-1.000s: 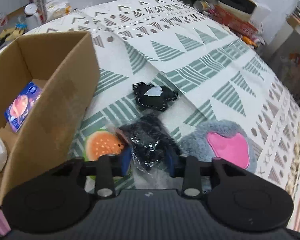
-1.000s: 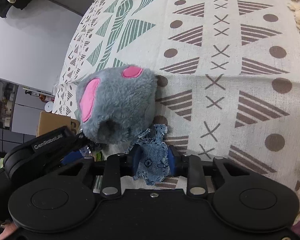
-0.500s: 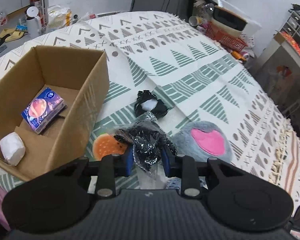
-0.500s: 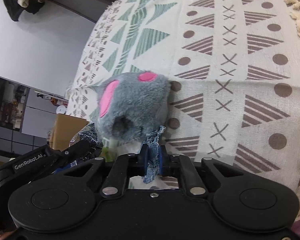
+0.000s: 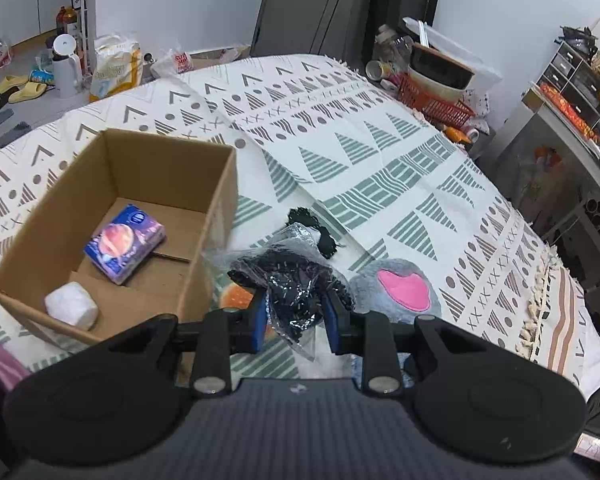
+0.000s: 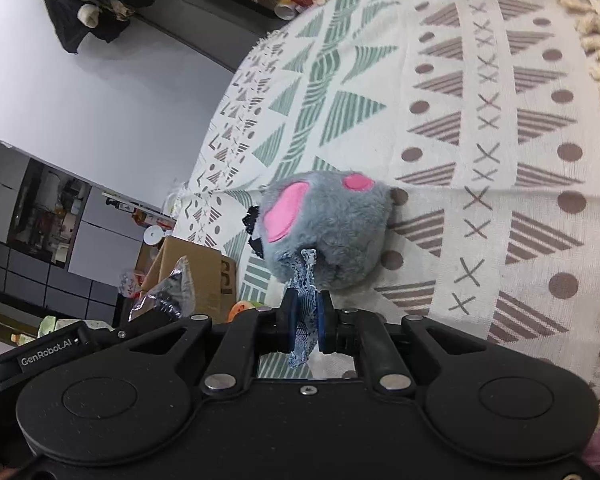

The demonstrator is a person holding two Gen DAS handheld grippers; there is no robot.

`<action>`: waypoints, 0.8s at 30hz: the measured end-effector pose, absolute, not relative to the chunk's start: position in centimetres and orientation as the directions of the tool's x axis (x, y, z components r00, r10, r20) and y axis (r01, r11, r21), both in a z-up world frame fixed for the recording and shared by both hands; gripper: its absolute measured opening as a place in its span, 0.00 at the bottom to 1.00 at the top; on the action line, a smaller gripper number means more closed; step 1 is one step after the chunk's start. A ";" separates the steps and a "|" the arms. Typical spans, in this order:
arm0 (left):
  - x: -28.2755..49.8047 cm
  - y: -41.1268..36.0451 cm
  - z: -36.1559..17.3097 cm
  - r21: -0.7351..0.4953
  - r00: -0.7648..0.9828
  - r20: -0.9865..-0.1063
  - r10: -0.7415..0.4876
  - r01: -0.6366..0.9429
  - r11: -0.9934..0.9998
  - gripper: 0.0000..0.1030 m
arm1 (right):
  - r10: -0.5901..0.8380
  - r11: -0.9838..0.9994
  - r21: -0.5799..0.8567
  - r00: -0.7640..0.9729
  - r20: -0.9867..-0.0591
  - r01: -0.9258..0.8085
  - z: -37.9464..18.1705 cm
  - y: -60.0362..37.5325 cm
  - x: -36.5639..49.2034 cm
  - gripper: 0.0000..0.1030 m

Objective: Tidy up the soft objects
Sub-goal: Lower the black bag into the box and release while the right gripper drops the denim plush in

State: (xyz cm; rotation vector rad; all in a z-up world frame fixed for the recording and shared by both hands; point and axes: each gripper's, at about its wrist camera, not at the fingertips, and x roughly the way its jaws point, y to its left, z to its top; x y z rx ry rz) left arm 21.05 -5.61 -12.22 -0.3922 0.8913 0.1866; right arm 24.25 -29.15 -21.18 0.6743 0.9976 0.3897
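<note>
The left claw [image 5: 294, 314] was closed on a crinkled clear plastic bag of black shredded material [image 5: 296, 284], its blue pads pressed into both sides of the bag, which hung between them above the patterned white, green and brown cloth [image 5: 380, 168] covering the desk; the same bag [image 6: 168, 288] showed at the left edge of the right wrist view. Just left of the bag stood an open brown cardboard box [image 5: 216, 216]; inside it lay a blue and purple soft tissue pack printed with a planet [image 5: 126, 243] and, nearer the front corner, a white wrapped soft lump [image 5: 71, 305], the two apart from each other. Beyond the bag a small black fabric piece [image 5: 320, 236] lay on the cloth, partly hidden by the plastic; a round orange and green item [image 5: 236, 296] showed below the bag, mostly covered. To the right rested a grey plush toy with pink patches [image 5: 400, 288]; in the right wrist view this plush [image 6: 328, 228] sat on the cloth just ahead of the right claw [image 6: 305, 322]. The right claw was nearly shut, gripping a thin blue patterned denim scrap [image 6: 305, 304] between its pads; the scrap rose upright from the pads and its upper end overlapped the plush; whether it touched the plush could not be told.
</note>
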 end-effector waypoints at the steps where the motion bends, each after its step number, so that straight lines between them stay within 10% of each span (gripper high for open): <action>1: 20.9 -5.4 -12.0 -0.254 0.621 -0.784 -0.002 -0.318 0.913 0.27 | 0.585 0.738 0.675 0.501 -0.637 -0.004 -21.1 -29.1 24.2 0.09; 24: 19.1 4.6 -9.9 -0.292 0.656 -0.755 0.025 -0.370 0.882 0.28 | 0.540 0.800 0.585 0.586 -0.605 -0.133 -15.2 -23.4 25.5 0.09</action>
